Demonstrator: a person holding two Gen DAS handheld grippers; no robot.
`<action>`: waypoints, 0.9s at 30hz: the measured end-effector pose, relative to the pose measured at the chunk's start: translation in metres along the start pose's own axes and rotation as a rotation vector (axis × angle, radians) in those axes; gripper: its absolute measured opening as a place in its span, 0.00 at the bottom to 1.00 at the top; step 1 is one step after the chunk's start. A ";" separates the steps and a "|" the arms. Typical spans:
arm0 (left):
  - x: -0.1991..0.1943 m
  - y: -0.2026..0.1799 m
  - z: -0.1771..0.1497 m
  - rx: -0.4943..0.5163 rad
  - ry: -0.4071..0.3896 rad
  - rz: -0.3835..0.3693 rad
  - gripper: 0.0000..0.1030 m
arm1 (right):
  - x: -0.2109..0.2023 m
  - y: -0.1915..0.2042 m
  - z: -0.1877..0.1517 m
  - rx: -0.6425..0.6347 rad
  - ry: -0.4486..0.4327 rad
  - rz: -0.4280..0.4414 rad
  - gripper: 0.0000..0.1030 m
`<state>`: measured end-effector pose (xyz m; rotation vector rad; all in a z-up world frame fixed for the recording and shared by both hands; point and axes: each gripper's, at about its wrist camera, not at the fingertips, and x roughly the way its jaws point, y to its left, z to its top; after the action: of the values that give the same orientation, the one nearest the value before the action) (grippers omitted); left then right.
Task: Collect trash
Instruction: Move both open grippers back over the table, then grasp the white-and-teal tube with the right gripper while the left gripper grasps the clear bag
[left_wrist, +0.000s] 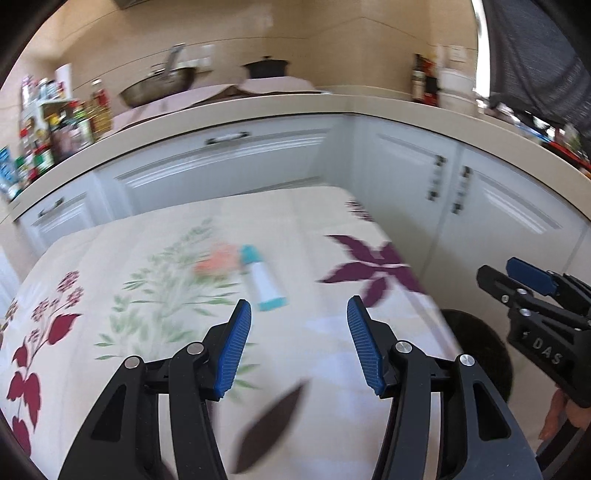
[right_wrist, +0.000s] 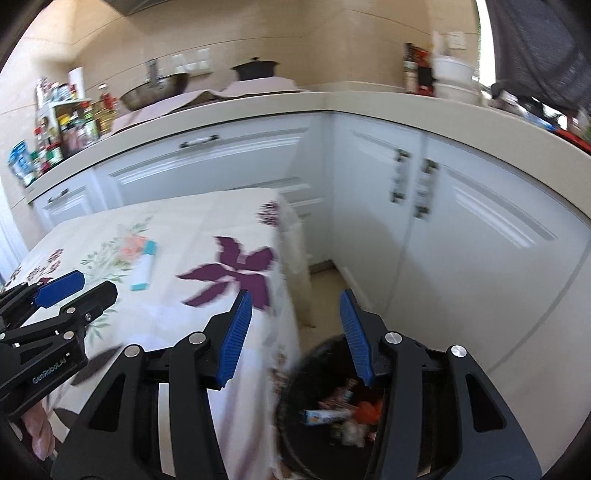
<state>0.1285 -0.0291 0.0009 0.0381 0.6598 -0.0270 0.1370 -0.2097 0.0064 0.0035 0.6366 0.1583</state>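
Note:
A white tube with a teal cap (left_wrist: 264, 280) lies on the flowered tablecloth (left_wrist: 155, 325), just beyond my left gripper (left_wrist: 299, 306). That gripper stands open over the cloth with nothing between its blue pads. In the right wrist view the same tube (right_wrist: 144, 269) lies at the far left on the table. My right gripper (right_wrist: 295, 295) is open and holds nothing; it hovers past the table's right edge, above a black bin (right_wrist: 291, 398). Wrappers (right_wrist: 325, 415) lie in the bin. Each gripper also shows in the other's view: the right gripper (left_wrist: 495, 268) and the left gripper (right_wrist: 98, 284).
White cabinets (right_wrist: 461, 236) and a beige L-shaped counter (left_wrist: 258, 107) run behind the table and the bin. A wok, a dark pot and many bottles (left_wrist: 66, 125) stand on the counter. The bin (left_wrist: 476, 332) sits on the floor between table and cabinets. A hand (left_wrist: 561, 413) holds the right gripper.

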 end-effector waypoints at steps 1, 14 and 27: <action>0.001 0.008 0.000 -0.010 0.001 0.011 0.52 | 0.003 0.007 0.002 -0.009 0.002 0.011 0.47; 0.009 0.111 -0.007 -0.139 0.022 0.161 0.53 | 0.050 0.095 0.025 -0.111 0.064 0.135 0.47; 0.023 0.161 -0.014 -0.200 0.062 0.191 0.53 | 0.110 0.150 0.028 -0.192 0.231 0.161 0.47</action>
<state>0.1442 0.1319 -0.0196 -0.0915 0.7154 0.2249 0.2190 -0.0440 -0.0284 -0.1509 0.8495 0.3794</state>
